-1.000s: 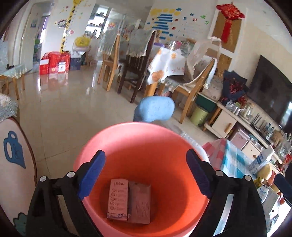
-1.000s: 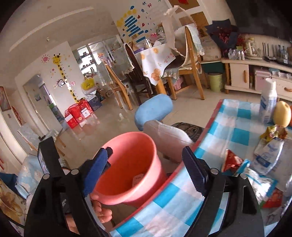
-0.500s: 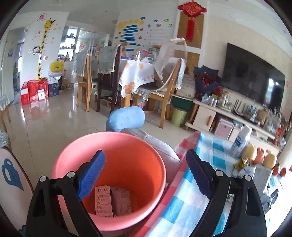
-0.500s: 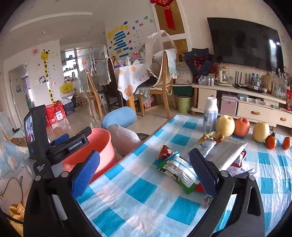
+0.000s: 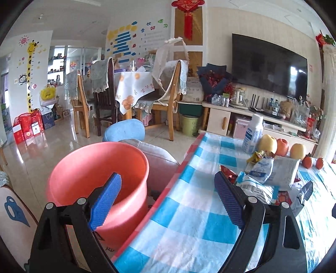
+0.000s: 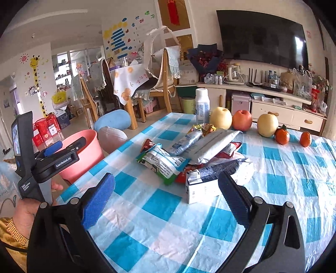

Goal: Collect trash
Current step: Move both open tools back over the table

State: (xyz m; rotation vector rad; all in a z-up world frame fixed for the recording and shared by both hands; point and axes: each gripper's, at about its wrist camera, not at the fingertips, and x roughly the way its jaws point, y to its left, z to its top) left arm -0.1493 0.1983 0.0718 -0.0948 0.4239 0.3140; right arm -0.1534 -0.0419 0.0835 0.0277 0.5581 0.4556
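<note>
Pretty clearly somebody's home, an open living and dining room. There's a big TV [image 6: 262,35] on the wall over a low cream cabinet [image 6: 273,105] cluttered with bottles and a kettle, wooden chairs [image 5: 168,98] around a dining table [image 5: 134,84] with a printed cloth, and a giraffe height chart [image 5: 30,69] plus kids' stickers on the walls. Red knot ornament [image 5: 188,12] hanging up, glossy tiled floor [image 5: 52,142], fruit [image 6: 241,120] sitting on a blue checked tablecloth [image 6: 189,220].

Left gripper [image 5: 168,197] with jaws spread wide and nothing between them, above the edge of the blue-checked tablecloth [image 5: 184,222]. Pink bucket [image 5: 84,168] stands beside the table at left; crumpled wrappers [image 5: 264,174] lie at right, fruit [image 5: 281,147] behind them.
</note>
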